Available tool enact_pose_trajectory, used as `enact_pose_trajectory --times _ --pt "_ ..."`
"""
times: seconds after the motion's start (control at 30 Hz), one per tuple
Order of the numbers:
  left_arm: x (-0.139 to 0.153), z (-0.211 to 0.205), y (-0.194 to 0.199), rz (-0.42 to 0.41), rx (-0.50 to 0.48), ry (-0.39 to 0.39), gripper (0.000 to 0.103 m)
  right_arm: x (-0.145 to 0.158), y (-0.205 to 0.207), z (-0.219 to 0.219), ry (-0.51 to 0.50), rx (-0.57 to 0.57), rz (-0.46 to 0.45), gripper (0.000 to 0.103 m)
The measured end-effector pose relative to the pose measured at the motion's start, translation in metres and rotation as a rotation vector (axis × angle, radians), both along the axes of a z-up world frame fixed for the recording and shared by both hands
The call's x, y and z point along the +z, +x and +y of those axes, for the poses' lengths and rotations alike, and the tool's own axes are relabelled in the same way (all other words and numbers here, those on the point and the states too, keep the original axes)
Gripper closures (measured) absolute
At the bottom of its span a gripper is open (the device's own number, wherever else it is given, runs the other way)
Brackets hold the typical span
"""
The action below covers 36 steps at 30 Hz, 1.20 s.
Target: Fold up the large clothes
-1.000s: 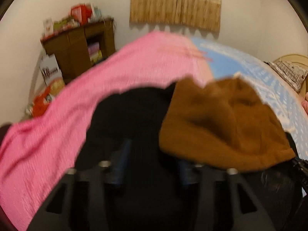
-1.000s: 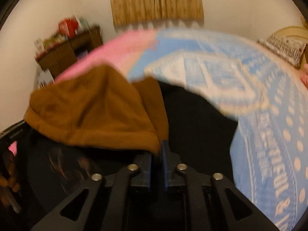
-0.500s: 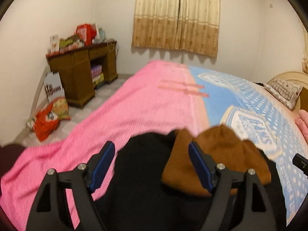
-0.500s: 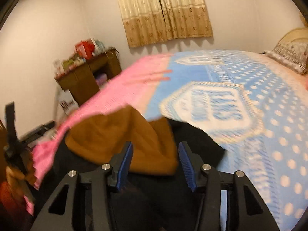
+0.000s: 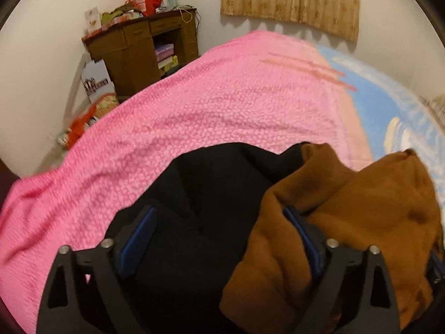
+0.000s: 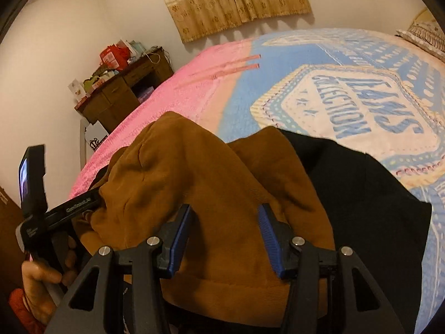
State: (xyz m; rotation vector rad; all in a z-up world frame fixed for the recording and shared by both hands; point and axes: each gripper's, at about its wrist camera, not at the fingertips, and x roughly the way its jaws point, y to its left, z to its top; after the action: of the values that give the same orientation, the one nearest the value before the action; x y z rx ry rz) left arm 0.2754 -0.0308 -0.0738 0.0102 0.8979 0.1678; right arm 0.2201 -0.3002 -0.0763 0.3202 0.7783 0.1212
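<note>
The pink-and-blue textured bedspread (image 5: 222, 105) fills most of both views. Low in the frames lies the black garment with a brown fleece hood (image 6: 194, 183), soft and lumpy, the hood bunched over smooth black cloth. I judge I'm between folds, having let go and needing a fresh hold on an edge. My left gripper (image 5: 219, 236) is opening wide, black cloth below the jaws, nothing pinched. My right gripper (image 6: 224, 239) stands half open above the hood, gripping nothing.
</note>
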Motion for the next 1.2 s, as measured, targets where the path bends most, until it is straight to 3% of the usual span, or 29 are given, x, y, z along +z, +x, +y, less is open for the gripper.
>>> enact_pose_trajectory --times 0.1,0.27,0.33,0.4,0.47,0.5,0.6,0.77,0.8,0.93,1.1,1.2 --pt "-0.007 -0.017 0.019 0.078 -0.001 0.101 0.000 -0.003 0.008 0.006 -0.062 -0.002 0.013 0.052" --pt "-0.008 -0.019 0.032 0.096 -0.047 0.114 0.000 0.007 0.012 0.013 -0.124 0.008 0.061 0.052" --pt "-0.008 -0.015 0.030 0.081 -0.051 0.099 0.000 0.022 0.002 0.010 -0.115 -0.013 0.004 0.052" --pt "-0.009 -0.014 0.027 0.069 -0.050 0.089 0.000 0.032 -0.006 0.010 -0.169 -0.028 -0.051 0.052" --pt "-0.008 -0.017 0.027 0.062 -0.048 0.092 0.000 0.020 0.002 0.011 -0.295 -0.057 0.004 0.052" --pt "-0.008 -0.017 0.027 0.060 -0.049 0.090 0.000 -0.004 0.014 0.007 -0.319 -0.049 0.084 0.051" --pt "-0.008 -0.016 0.028 0.057 -0.044 0.070 0.000 -0.010 0.019 -0.008 -0.234 -0.052 0.051 0.047" --pt "-0.003 -0.011 0.019 0.043 -0.070 0.030 0.002 -0.005 0.015 -0.008 -0.230 -0.043 0.053 0.046" --pt "0.003 -0.005 0.009 0.031 -0.093 -0.008 0.007 0.001 0.008 -0.009 -0.216 -0.040 0.057 0.045" --pt "0.041 0.025 -0.057 -0.087 -0.208 -0.104 0.008 0.043 -0.068 -0.019 -0.113 -0.052 -0.076 0.045" --pt "0.072 0.065 -0.157 -0.246 -0.241 -0.046 0.000 0.076 -0.184 -0.039 -0.081 -0.084 -0.182 0.040" --pt "0.070 0.083 -0.205 -0.269 -0.218 -0.017 0.000 0.076 -0.244 -0.045 -0.102 -0.141 -0.188 0.040"
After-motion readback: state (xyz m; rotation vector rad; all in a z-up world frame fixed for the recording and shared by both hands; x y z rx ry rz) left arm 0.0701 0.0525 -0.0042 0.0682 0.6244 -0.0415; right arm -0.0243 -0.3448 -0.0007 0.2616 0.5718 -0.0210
